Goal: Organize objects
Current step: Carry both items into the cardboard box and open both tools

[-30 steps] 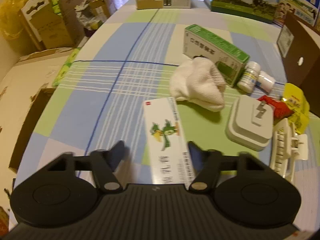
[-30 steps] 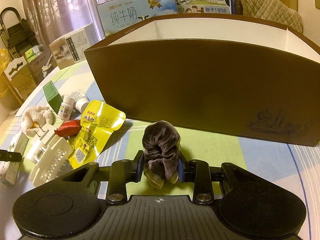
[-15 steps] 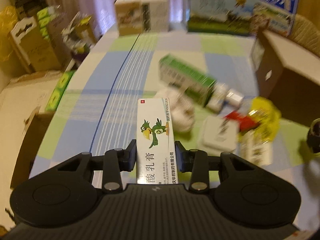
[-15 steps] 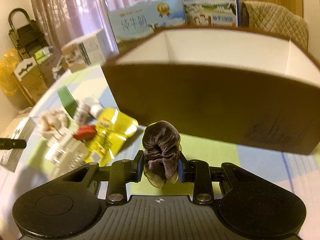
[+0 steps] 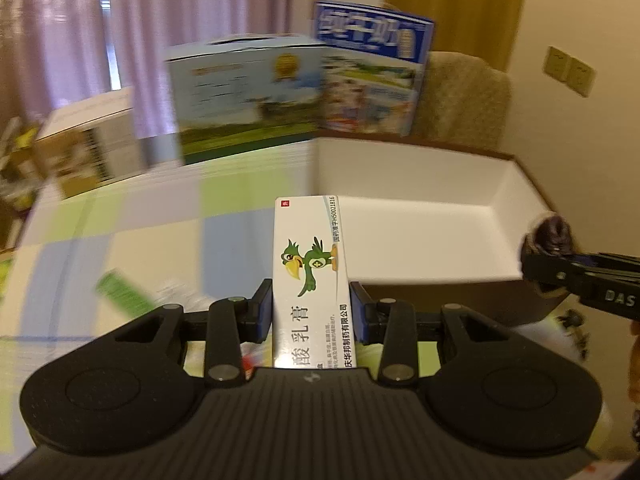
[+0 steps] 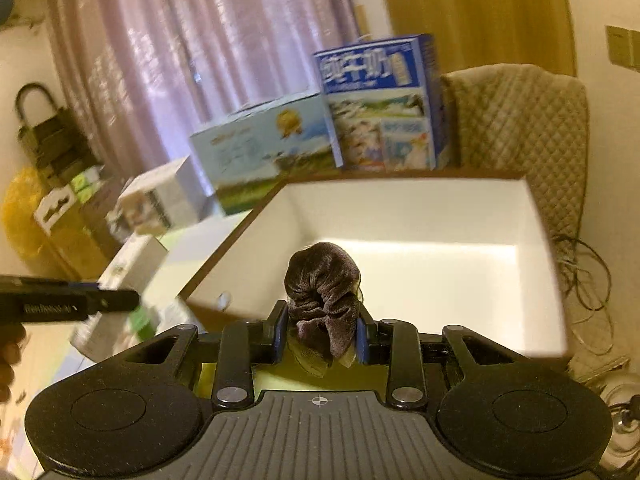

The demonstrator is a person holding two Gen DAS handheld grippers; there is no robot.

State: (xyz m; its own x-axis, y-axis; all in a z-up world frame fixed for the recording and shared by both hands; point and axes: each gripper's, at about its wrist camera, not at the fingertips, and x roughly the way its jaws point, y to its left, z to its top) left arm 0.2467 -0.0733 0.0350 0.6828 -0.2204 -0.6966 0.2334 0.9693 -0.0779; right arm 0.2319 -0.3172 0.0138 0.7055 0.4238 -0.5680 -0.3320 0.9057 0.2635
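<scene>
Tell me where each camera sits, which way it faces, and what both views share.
Left wrist: on the left gripper, facing the open box; it grips a carton; the right gripper shows at right.
Right wrist: on the right gripper, facing the same box; it grips a scrunchie; the left gripper shows at left.
Shared: box, milk cartons, curtain.

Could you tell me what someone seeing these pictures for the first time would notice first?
The white carton with a green parrot, clamped upright in the left hand-held gripper. Next, the dark velvet scrunchie pinched in the right hand-held gripper. Both hang near the open, white-lined brown box.
</scene>
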